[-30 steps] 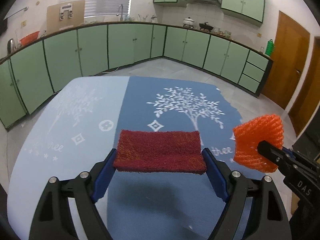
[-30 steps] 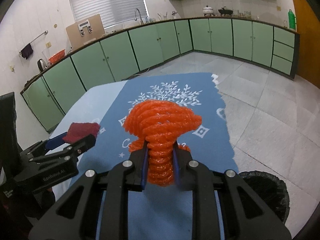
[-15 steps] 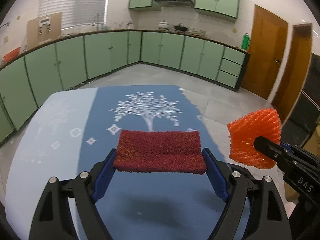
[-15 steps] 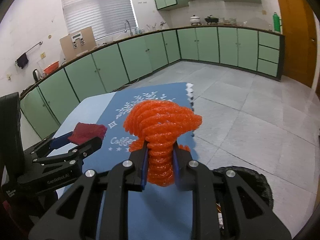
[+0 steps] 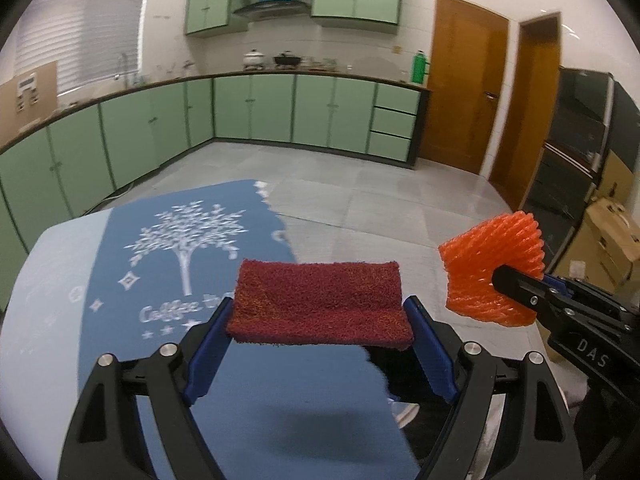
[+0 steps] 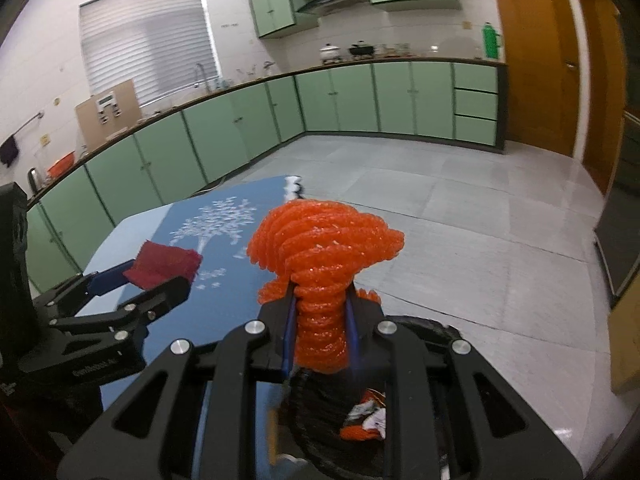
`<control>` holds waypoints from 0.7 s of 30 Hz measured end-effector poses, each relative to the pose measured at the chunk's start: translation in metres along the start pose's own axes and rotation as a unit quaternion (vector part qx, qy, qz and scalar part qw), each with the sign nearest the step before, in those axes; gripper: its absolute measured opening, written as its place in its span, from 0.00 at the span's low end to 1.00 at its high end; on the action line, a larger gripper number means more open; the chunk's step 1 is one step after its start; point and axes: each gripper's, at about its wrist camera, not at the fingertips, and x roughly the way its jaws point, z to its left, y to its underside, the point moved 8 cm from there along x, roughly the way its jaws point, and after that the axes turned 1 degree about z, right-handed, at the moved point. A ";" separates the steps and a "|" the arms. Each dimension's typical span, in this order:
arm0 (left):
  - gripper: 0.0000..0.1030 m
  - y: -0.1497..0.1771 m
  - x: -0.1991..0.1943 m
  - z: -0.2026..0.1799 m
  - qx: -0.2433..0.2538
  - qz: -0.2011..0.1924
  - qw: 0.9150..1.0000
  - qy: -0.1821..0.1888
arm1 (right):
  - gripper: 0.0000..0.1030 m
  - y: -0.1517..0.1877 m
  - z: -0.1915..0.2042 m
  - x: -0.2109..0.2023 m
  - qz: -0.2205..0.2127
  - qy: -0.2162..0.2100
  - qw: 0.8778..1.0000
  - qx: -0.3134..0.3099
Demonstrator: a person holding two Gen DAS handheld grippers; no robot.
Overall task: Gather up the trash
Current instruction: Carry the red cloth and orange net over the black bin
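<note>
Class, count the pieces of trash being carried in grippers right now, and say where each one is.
2. The dark red scouring pad spans the left gripper; the orange foam net is pinched in the right gripper. More trash lies in the black bin below, partly hidden.

Both grippers swung right off the table [image 5: 60, 264], trash bin [image 6: 436, 332] now below

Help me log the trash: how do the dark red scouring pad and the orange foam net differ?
The scouring pad is flat, rectangular and dark red; the foam net is bunched, meshed and bright orange. The pad spans the wide-set left hand-held gripper; the net is squeezed in the narrow right hand-held gripper. Both are held in the air.
</note>
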 end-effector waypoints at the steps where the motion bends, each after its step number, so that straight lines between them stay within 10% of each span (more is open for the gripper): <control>1: 0.80 0.000 0.000 -0.004 0.003 0.000 1.000 0.003 | 0.19 0.001 -0.005 -0.002 0.000 0.004 1.000 0.004; 21: 0.80 0.018 0.039 -0.102 0.068 0.021 0.994 0.080 | 0.19 0.058 -0.099 -0.002 0.030 0.076 0.995 0.062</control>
